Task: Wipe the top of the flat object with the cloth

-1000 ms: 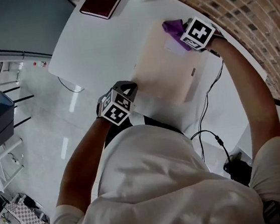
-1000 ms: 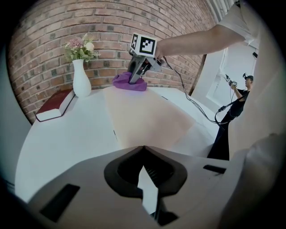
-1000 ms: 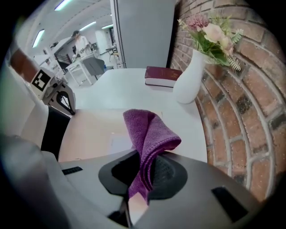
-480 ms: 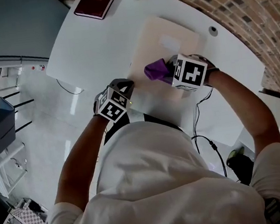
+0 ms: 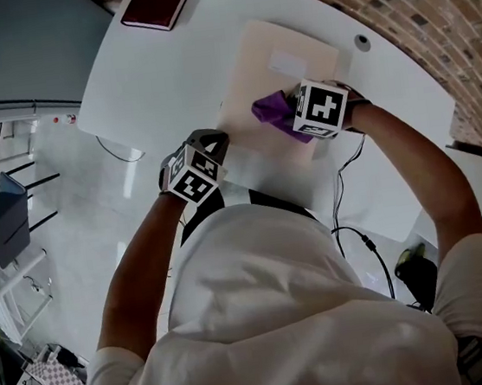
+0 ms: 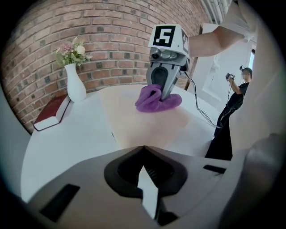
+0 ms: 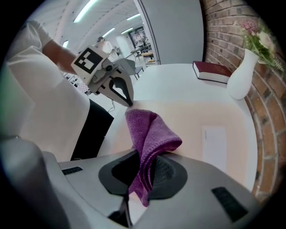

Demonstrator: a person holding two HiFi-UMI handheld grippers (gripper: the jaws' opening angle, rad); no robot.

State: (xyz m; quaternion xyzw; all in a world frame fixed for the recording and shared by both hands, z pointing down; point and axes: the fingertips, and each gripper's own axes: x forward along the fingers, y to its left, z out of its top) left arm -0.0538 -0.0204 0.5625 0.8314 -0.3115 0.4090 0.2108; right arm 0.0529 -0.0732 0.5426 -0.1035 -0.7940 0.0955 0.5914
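**Q:** Where's everything sitting, and how's it going to behave?

**A:** Biggest first. The white bench (image 5: 146, 59) fills the upper middle of the head view. Your flat object (image 5: 248, 73), a thin pale board, lies flat on it in the upper centre. The purple cloth (image 5: 273, 112) is on top of the board, toward its right side. Your right tongs (image 7: 142, 179) are clamped on a bunched fold of it, and the loose end flops forward onto the board.

**Q:** And the left one?

**A:** Your left tongs (image 6: 144, 176) have their tips together, parked at the board's lower-left edge in the head view. I can't tell whether they actually pinch it. My guess is the board is light and stiff and would skate on that smooth bench, so pinning an edge makes sense. The cloth looks soft, limp and light. Grab it by a thick fold, low and close to the surface, or it'll roll up instead of wiping.
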